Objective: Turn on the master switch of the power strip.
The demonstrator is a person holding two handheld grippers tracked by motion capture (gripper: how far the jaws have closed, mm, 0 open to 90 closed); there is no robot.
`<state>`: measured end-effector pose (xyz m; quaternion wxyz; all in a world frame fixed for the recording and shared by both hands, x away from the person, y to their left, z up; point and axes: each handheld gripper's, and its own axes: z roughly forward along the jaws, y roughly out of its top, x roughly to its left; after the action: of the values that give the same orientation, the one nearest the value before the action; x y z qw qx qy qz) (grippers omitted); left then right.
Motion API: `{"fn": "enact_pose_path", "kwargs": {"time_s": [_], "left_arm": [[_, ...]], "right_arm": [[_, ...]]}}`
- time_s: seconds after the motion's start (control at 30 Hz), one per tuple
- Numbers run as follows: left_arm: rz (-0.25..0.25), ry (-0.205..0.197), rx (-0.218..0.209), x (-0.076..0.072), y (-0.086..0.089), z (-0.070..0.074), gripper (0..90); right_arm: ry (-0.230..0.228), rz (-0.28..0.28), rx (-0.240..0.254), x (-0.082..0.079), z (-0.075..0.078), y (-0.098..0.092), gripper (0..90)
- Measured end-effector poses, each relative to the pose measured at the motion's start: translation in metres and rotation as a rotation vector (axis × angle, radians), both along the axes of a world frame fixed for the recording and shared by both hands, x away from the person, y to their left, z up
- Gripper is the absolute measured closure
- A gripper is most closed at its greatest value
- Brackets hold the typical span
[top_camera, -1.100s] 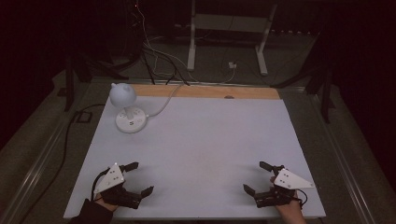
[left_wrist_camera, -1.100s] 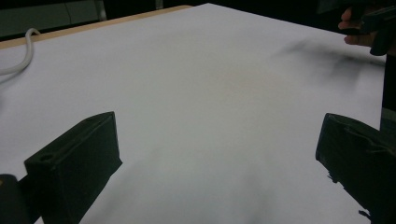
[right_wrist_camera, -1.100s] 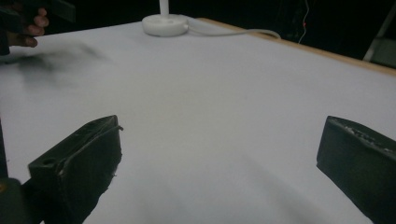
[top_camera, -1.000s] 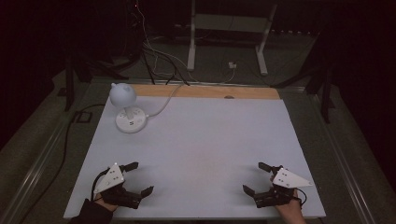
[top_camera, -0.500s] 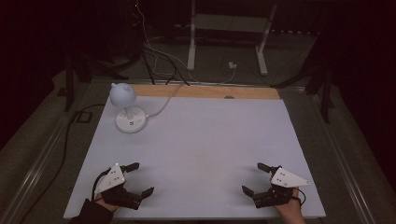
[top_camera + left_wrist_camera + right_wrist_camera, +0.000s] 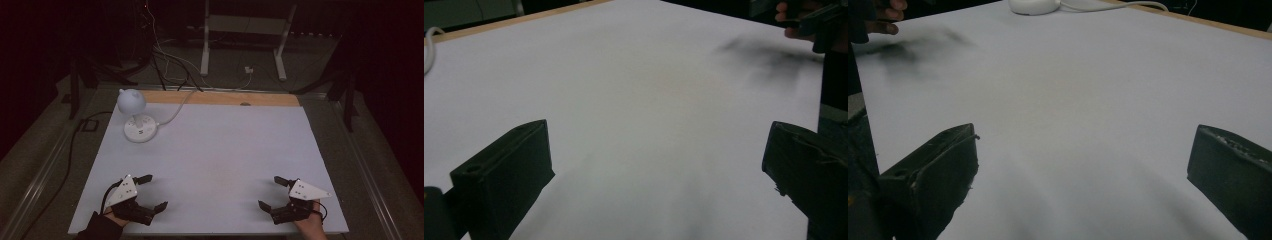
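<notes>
Open white table [image 6: 215, 165] between both claws — sole obstacle, the lamp [image 6: 136, 114] (far-left corner).

The high view looked forward and down over the whole white counter [image 6: 215, 165]. Each gripper view sat low and close above it, facing across its middle; the right one also caught the lamp [image 6: 1034, 6].

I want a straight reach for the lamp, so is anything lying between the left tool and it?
Nothing visible does. Bare white table lies between the left tool and the white lamp at the far left corner.
</notes>
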<state>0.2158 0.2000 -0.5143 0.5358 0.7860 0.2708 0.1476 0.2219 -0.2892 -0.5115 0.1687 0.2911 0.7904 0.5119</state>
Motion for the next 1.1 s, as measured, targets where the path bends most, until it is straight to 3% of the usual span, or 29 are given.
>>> {"fn": "enact_pose_path", "kwargs": {"time_s": [0.17,0.5,1.1], "left_arm": [[-0.021,0.015,-0.017,0.001,-0.005,0.005,0.3],[-0.066,0.022,-0.005,-0.001,-0.012,0.013,0.3],[-0.068,0.01,-0.003,0.01,-0.012,0.036,0.3]], "right_arm": [[-0.002,-0.005,0.004,-0.001,0.001,0.0,0.0],[-0.016,-0.002,0.017,-0.003,0.004,0.0,0.0],[-0.023,-0.001,0.025,-0.003,0.006,0.0,0.0]]}}
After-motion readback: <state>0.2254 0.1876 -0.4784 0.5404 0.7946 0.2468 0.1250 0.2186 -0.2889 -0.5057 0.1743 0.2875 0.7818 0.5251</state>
